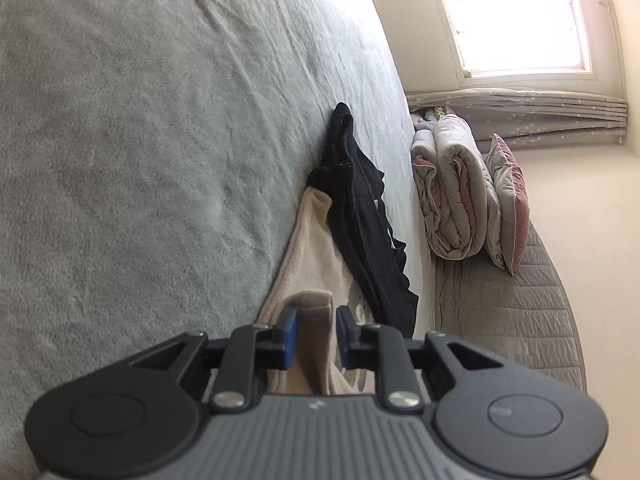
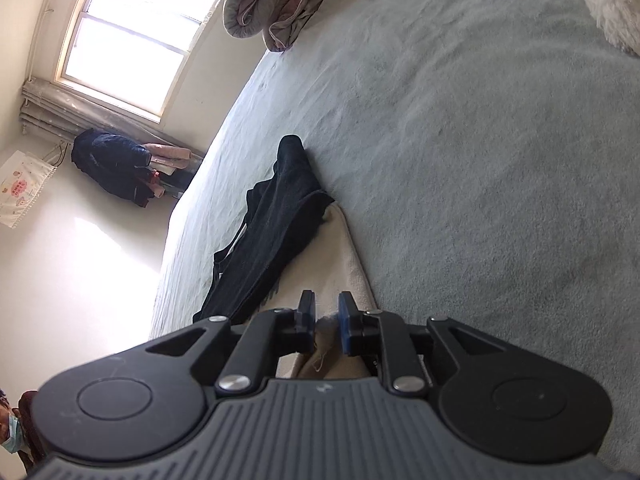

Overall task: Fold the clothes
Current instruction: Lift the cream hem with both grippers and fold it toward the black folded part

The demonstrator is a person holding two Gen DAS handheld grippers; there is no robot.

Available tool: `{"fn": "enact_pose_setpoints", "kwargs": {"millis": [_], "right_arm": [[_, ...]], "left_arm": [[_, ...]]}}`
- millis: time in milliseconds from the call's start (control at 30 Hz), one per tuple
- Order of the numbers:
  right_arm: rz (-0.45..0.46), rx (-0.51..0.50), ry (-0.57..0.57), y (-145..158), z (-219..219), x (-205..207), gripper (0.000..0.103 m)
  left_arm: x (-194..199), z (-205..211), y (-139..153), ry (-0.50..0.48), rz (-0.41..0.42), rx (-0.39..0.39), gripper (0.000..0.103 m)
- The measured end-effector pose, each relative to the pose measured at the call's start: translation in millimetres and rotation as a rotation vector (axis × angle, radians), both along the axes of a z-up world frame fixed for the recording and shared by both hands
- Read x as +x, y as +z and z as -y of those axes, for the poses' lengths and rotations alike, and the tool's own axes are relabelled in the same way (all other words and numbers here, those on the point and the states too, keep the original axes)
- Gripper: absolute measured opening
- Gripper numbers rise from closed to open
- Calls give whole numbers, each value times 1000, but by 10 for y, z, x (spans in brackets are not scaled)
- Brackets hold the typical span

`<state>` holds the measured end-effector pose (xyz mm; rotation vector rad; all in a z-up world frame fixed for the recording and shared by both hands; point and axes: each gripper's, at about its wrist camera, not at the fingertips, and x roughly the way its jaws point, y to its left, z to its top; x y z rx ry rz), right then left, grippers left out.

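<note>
Beige fleece garment (image 1: pixel 316 248) lies on the grey bed cover (image 1: pixel 140 140) in the left wrist view, a fold of it standing between the blue pads (image 1: pixel 289 336) of the left claw (image 1: pixel 314 336); the jaws stand slightly apart with a visible gap to the cloth, so they do not pinch it. Black garment (image 1: pixel 364 216) lies partly over the far end of the beige one, near the bed edge. Beyond the bed, a rolled quilt (image 1: pixel 452 196) and a pillow (image 1: pixel 512 204) rest under a bright window (image 1: pixel 516 12). In the right wrist view, the right claw (image 2: pixel 326 320) also has its jaws slightly parted, beige cloth (image 2: pixel 336 264) bunched between them, seemingly not gripped. Black garment (image 2: pixel 276 220) stretches beyond, overlapping the beige piece. Dark clothing (image 2: pixel 116 164) hangs below the window (image 2: pixel 140 28).
</note>
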<state>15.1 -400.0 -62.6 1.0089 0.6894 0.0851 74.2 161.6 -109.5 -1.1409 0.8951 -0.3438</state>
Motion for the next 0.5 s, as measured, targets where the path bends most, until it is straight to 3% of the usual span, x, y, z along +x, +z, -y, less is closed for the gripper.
{"fn": "enact_pose_setpoints", "kwargs": {"millis": [100,233,500], "right_arm": [[13,-57,25,70,-86,4,21],[58,-159,62,197,-263,12,44],[92,-340,111,301,-467,65,44]], "left_arm": [[-17,-44,61,9,26,35,30],[-58,-100,177,21,71,105,36],[-152,-86,417,-24,180,383,40]]}}
